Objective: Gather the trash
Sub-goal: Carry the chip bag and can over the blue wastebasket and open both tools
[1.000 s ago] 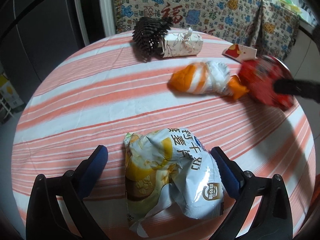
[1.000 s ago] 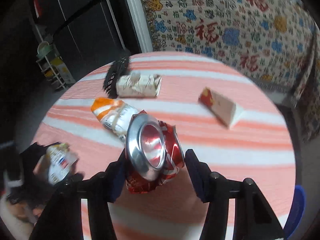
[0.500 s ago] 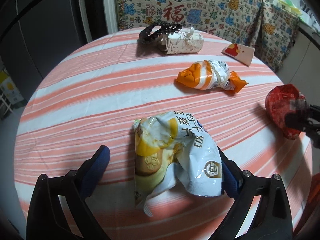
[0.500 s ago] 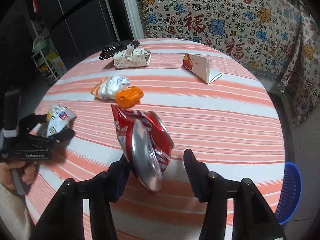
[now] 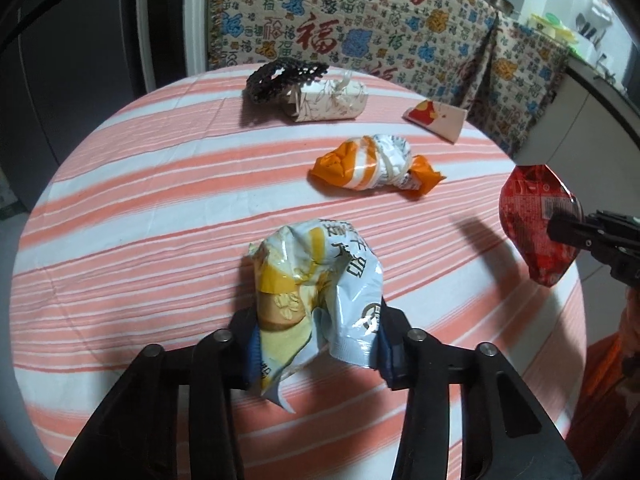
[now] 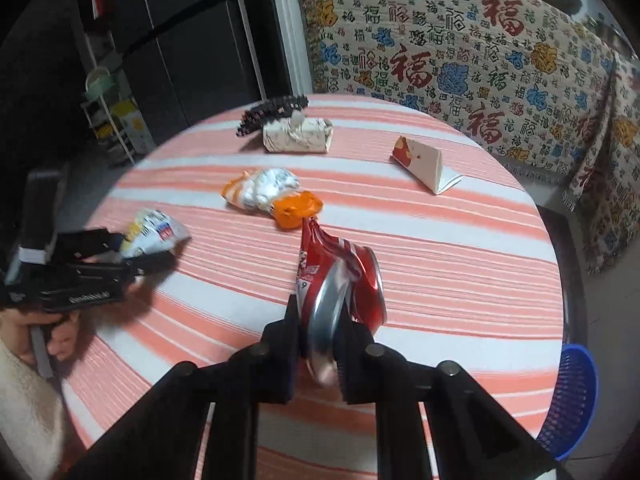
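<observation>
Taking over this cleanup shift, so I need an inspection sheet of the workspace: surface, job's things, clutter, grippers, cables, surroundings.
Surface: round table with orange-and-white striped cloth.
Job's things: crumpled white-and-yellow snack bag; crushed red drink can; twisted orange-and-white wrapper; folded red-and-white paper carton.
Clutter: patterned tissue pack; black spiky hair clip.
Grippers: left gripper closing on the snack bag; right gripper closing on the can.
Cables: nothing seen.
Surroundings: blue mesh basket beside the table; patterned fabric behind.
</observation>
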`<action>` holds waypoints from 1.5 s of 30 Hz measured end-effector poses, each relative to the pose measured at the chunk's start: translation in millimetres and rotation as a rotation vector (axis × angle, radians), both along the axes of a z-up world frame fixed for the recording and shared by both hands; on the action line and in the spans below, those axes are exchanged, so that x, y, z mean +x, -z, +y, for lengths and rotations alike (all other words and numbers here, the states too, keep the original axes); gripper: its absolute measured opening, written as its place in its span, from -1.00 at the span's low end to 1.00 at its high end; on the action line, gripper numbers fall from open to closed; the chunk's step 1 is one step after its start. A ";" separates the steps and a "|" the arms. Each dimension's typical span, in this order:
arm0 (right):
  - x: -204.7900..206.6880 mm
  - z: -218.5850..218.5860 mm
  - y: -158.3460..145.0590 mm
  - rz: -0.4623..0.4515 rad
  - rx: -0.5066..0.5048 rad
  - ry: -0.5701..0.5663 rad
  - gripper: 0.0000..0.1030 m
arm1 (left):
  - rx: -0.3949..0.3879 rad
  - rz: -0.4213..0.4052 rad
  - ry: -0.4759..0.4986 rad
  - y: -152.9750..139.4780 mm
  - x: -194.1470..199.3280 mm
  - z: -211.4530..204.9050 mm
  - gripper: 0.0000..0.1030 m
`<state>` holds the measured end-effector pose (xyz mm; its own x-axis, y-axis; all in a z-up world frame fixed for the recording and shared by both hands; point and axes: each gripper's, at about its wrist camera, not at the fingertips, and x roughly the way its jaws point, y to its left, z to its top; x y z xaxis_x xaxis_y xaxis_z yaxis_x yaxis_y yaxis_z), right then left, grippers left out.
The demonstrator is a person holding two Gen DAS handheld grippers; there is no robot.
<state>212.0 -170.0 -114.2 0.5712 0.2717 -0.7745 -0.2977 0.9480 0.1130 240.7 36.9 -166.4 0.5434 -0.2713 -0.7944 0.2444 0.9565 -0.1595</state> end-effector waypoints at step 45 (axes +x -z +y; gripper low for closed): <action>-97.3 -326.0 -26.7 -0.080 0.131 0.491 -0.71 | -0.194 -0.011 0.463 -70.4 -22.2 -356.0 -0.41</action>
